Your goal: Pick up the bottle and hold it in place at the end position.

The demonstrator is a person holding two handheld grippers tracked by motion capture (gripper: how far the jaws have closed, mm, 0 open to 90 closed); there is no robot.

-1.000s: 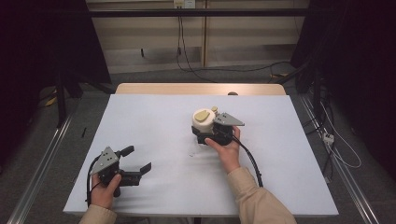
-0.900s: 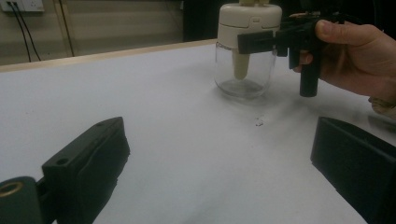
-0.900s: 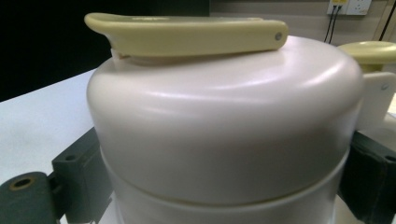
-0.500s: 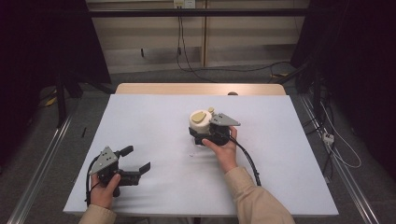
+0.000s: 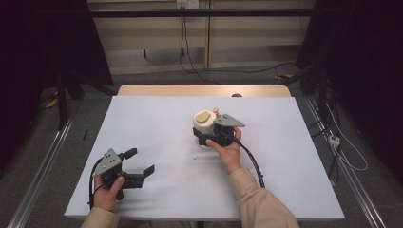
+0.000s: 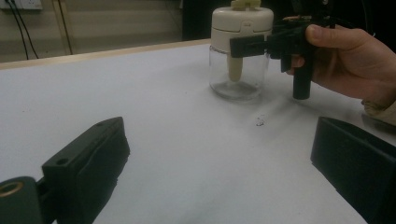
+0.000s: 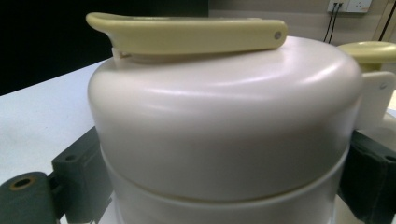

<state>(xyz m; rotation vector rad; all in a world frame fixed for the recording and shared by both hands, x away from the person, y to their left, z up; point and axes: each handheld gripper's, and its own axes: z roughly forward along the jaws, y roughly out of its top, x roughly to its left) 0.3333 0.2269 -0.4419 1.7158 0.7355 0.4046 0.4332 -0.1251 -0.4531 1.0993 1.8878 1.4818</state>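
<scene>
Clamping the jar's cream lid (image 5: 205, 124), the right gripper (image 5: 212, 138) held its jaws on either side.
The glass jar (image 6: 238, 74) stood upright mid-surface (image 5: 157, 123); the left gripper (image 5: 141, 162), jaws apart, rested well apart near the front-left edge.

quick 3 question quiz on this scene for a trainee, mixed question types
1. True or false: the right gripper grips the jar at its white lid.
2. How do the jaws of the left gripper stand: A) wide apart, B) closed on the jar, C) closed on a cable?
3. Fill in: the jar's lower body is clear ____.

Key: 1 true; 2 A; 3 glass.
</scene>
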